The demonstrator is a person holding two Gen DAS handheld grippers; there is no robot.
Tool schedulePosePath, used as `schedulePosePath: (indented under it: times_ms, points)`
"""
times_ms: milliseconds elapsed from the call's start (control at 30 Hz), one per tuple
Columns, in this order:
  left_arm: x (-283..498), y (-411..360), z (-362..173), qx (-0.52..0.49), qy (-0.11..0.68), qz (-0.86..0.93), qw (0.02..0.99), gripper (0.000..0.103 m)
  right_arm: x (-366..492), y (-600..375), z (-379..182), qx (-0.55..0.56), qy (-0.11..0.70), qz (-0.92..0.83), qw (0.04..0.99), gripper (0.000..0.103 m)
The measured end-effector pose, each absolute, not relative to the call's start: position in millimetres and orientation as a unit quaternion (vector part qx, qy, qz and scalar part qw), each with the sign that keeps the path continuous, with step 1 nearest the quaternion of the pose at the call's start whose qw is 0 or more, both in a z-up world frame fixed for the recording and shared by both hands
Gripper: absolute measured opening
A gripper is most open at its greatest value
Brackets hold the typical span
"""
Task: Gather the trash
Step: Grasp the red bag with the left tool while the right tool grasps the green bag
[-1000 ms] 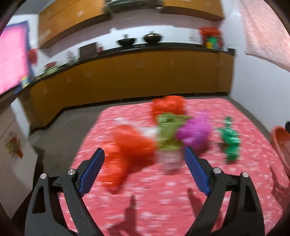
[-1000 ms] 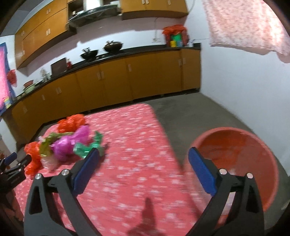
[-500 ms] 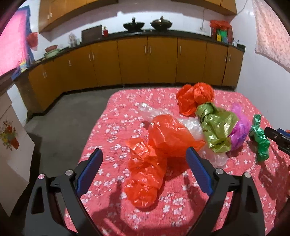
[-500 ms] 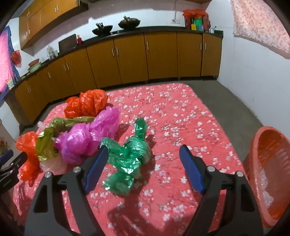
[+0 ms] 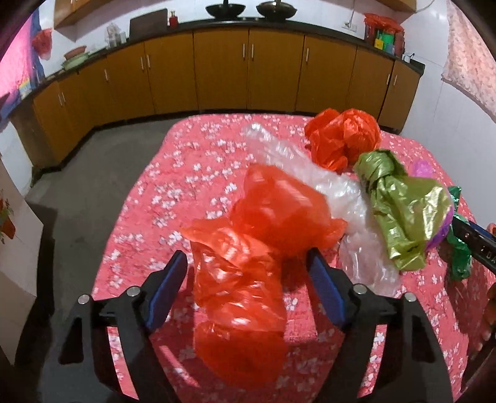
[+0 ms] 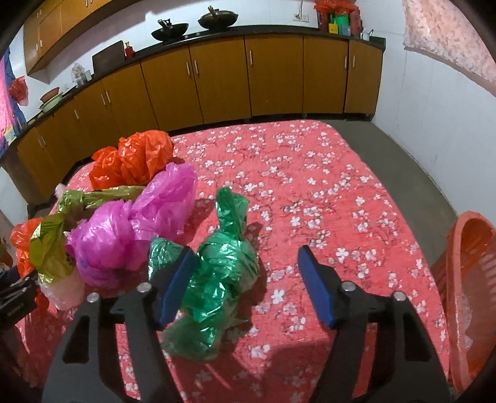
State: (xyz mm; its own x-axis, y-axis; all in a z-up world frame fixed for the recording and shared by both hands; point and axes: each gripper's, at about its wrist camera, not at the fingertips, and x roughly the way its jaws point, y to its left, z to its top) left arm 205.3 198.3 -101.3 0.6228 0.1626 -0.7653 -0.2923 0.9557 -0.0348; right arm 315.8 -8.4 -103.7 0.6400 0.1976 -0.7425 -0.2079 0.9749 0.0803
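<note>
A table covered with a red floral cloth carries a cluster of crumpled plastic bags; behind it a row of brown kitchen cabinets runs under a dark counter with two woks on it; an orange plastic basket stands off the right edge of the table, with some clear plastic inside.

In the left wrist view a loose red-orange bag lies closest; a clear plastic bag lies behind it, touching it; an olive-green knotted bag lies on the clear one; a second crumpled orange bag sits further back. In the right wrist view a magenta bag lies beside the olive-green one, and a shiny green knotted bag lies just to its right, touching it.

The left gripper points downward over the red-orange bag; its jaws are closing, the bag is between them, but the blue pads do not yet press it.

The right gripper points downward at the green bag; its jaws are closing too; the left pad is against the bag's side while the right pad stands clear of it, with bare cloth between; the magenta bag crowds the left finger.
</note>
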Motion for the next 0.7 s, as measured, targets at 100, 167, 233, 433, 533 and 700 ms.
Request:
schedulePosePath:
  times_ms: [100,167,233,433,533,700]
  points:
    - [206.3,201.8,-104.8,-0.097,0.422,0.117,0.894,0.065,316.6,-6.6,-104.7,-0.007,0.414,0.125,0.902,0.051]
    - [205.5,202.1,-104.9,-0.102,0.421,0.115,0.894,0.059,315.6,-5.9,-104.8,-0.009,0.415,0.130,0.901,0.041]
    - [204.4,200.9,-104.6,-0.102,0.420,0.112,0.895,0.049,313.7,-6.1,-105.1,-0.010,0.416,0.133,0.899,0.040]
    - [194.7,200.6,-100.5,-0.104,0.411,0.115,0.899,0.043,302.7,-14.5,-101.6,-0.006,0.412,0.135,0.901,0.037]
    - [184.5,199.8,-94.9,-0.107,0.402,0.119,0.902,0.043,294.3,-21.6,-97.5,-0.005,0.408,0.135,0.903,0.034]
    - [162.2,198.6,-83.8,-0.114,0.387,0.127,0.906,0.043,276.4,-35.8,-88.5,-0.007,0.401,0.134,0.906,0.034]
